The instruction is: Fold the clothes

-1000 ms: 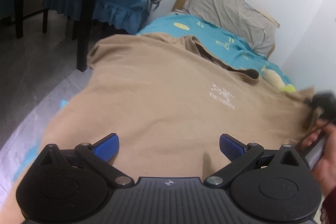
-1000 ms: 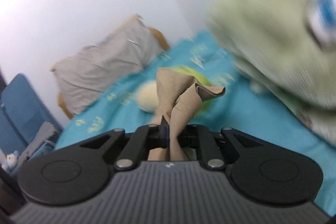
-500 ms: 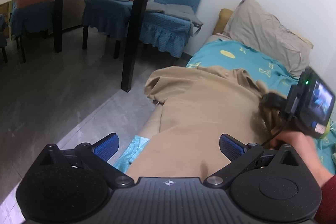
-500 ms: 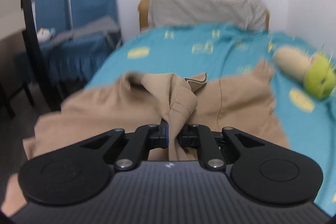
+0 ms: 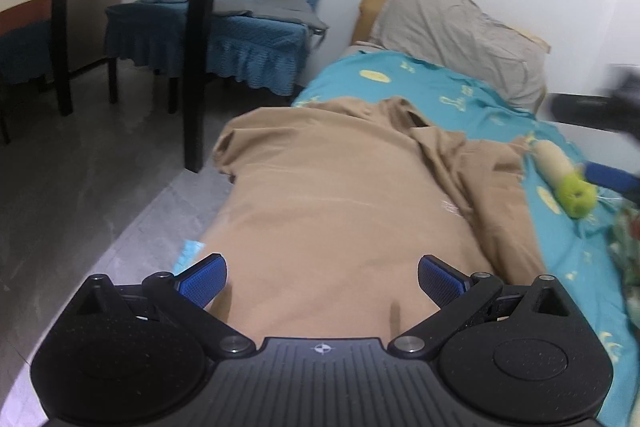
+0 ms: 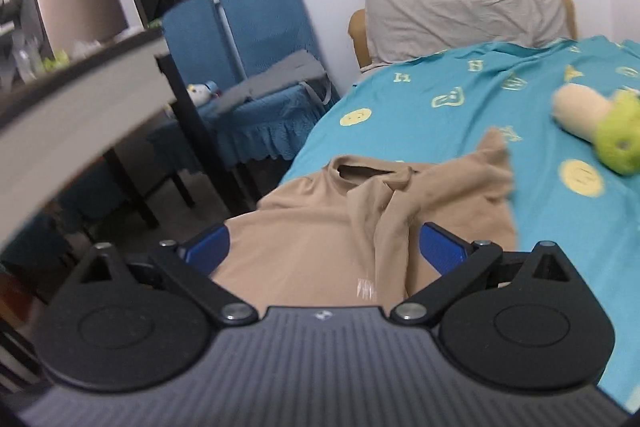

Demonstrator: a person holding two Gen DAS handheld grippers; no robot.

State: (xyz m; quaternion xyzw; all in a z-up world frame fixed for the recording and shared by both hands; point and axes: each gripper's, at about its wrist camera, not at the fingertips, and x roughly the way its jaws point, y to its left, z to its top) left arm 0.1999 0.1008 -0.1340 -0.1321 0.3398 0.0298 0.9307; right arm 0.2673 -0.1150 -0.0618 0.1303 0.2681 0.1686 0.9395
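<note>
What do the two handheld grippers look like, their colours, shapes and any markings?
The left gripper and right gripper look alike: a matte black ribbed body with a small round emblem at its front centre, two speckled black round discs, black linkage arms on silver pivot pins, and blue textured finger pads. No cables or sleeves show.

Left of bed: table leg (image 5: 197, 75), chairs (image 5: 256, 27) stand close.
Right side: plush toy (image 6: 596, 123) lies on sheet (image 6: 440, 123) (near shirt (image 5: 340, 211)).

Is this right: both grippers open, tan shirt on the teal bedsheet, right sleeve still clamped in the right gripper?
Not quite. The right gripper is open and holds nothing, as the right wrist view shows; the tan shirt lies loose on the teal bedsheet. The left gripper is open too.
</note>
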